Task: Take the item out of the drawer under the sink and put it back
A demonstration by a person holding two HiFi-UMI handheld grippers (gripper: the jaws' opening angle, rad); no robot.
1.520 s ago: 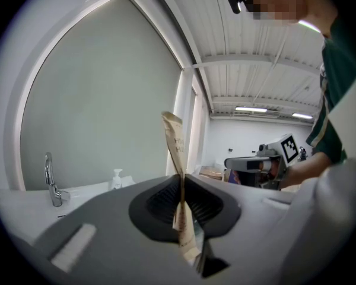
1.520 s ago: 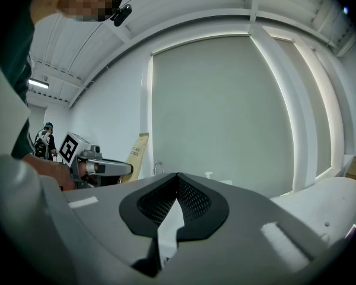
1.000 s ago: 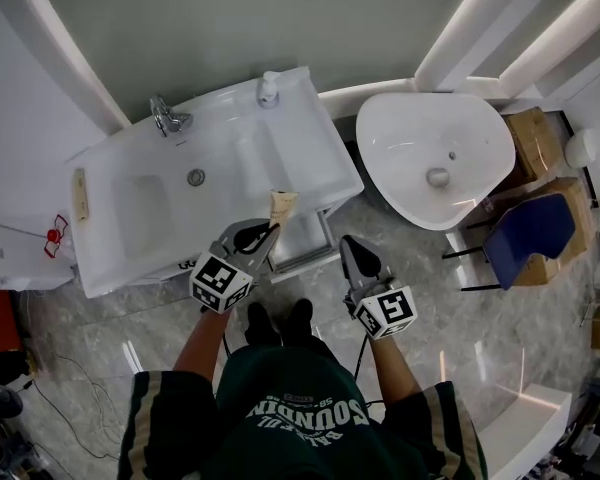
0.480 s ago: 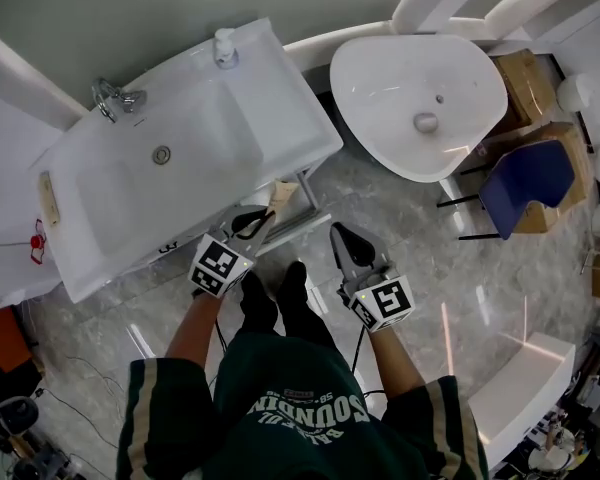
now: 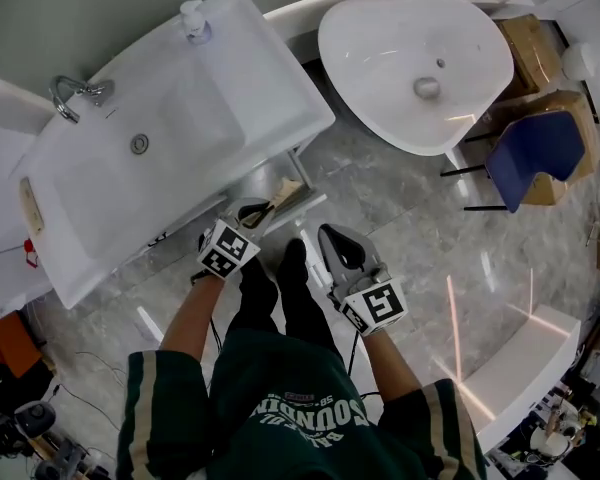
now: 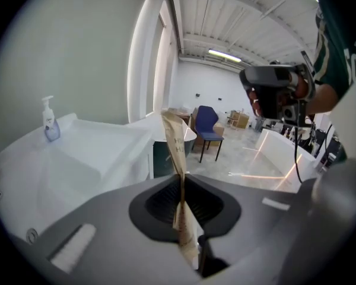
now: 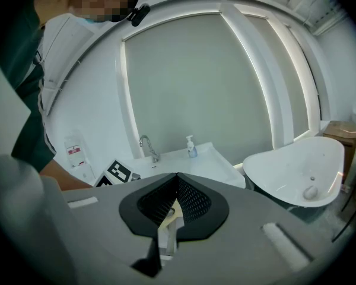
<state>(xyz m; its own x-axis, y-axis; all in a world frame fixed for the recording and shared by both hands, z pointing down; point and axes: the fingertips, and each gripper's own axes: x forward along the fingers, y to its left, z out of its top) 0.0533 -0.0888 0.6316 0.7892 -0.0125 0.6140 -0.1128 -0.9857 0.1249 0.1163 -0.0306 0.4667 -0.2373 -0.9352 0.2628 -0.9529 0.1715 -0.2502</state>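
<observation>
A flat tan packet [image 5: 285,192] stands edge-on between the jaws of my left gripper [image 5: 263,211], which is shut on it. In the head view the packet hangs over the open white drawer [image 5: 308,204] below the right end of the sink [image 5: 130,168]. The left gripper view shows the packet [image 6: 177,159] rising out of the left gripper [image 6: 181,183]. My right gripper [image 5: 332,236] hovers to the right of the drawer, above the floor. Its jaws meet at the tips [image 7: 177,177] with nothing between them.
A faucet [image 5: 72,93] and a soap dispenser [image 5: 193,18] stand on the sink's back edge. A white bathtub [image 5: 420,53] is at the upper right, with a blue chair [image 5: 535,158] and cardboard boxes [image 5: 533,28] beyond. The person's feet [image 5: 280,268] stand on the marble floor.
The head camera has swung, so the sink sits higher and more to the left. My left gripper has carried the packet from the counter's front edge to the drawer. The right gripper stayed shut alongside.
</observation>
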